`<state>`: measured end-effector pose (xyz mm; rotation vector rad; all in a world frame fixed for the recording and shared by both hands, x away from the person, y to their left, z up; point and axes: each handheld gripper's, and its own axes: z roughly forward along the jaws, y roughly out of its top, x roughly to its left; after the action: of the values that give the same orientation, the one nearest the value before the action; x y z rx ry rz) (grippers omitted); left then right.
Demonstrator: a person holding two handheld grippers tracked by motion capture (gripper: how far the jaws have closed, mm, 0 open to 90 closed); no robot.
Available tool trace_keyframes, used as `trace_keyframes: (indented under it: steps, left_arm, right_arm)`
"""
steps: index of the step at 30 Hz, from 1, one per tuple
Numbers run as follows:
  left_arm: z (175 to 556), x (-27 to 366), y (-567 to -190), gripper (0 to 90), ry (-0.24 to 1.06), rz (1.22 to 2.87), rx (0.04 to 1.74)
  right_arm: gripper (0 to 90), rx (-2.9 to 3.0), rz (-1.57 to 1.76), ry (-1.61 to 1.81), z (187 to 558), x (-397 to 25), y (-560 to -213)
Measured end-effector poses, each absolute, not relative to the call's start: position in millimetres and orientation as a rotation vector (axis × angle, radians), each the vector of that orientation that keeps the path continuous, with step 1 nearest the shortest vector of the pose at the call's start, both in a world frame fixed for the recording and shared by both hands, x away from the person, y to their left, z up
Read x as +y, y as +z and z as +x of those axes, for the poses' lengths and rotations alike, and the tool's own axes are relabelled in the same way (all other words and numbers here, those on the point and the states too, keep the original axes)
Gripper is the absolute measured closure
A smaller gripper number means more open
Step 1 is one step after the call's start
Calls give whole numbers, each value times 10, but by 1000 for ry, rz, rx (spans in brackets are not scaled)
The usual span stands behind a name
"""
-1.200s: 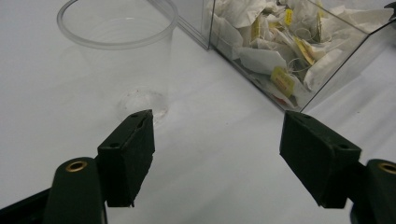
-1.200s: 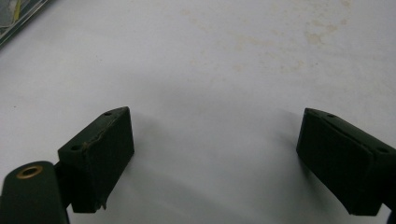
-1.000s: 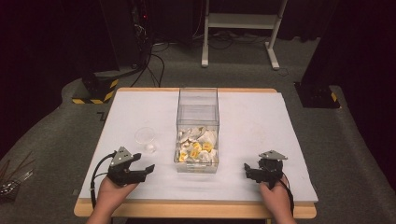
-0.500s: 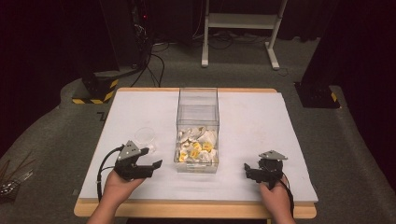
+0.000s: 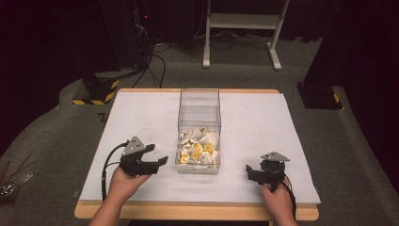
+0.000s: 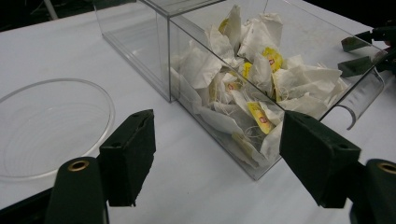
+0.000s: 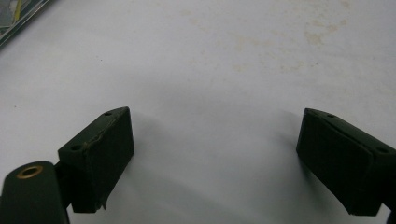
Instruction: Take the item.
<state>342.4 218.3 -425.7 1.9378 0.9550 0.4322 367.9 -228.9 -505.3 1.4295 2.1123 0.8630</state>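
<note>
A clear plastic box (image 5: 199,123) stands mid-table, its near half piled with white and yellow tea bags (image 5: 196,149). The left gripper view looks into the same box (image 6: 154,51) and its tea bags (image 6: 254,84). My left gripper (image 5: 157,155) is open, raised a little above the table left of the box, with nothing between its jaws (image 6: 212,158). A clear shallow bowl (image 6: 46,126) lies on the table to its left; in the high view this bowl (image 5: 147,135) sits just beyond the gripper. My right gripper (image 5: 250,173) rests near the front right, open (image 7: 215,158) over bare white tabletop.
The white table top (image 5: 263,117) has a wooden front edge (image 5: 197,210). Around the table is grey carpet with a white stand (image 5: 242,28) and black equipment behind. The right gripper's jaws (image 6: 362,53) appear beyond the box in the left gripper view.
My left gripper has lifted and moved forward and rightward, toward the box and bowl. The right gripper has stayed in place.
</note>
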Motion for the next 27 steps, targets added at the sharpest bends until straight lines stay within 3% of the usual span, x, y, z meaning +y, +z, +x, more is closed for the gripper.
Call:
trace_keyframes:
  steps: [27]
  left_arm:
    - [3525, 1889, -4057, 289, 420, 1949, 877]
  right_arm:
    - [100, 2119, 1433, 864, 3683, -2288, -5053]
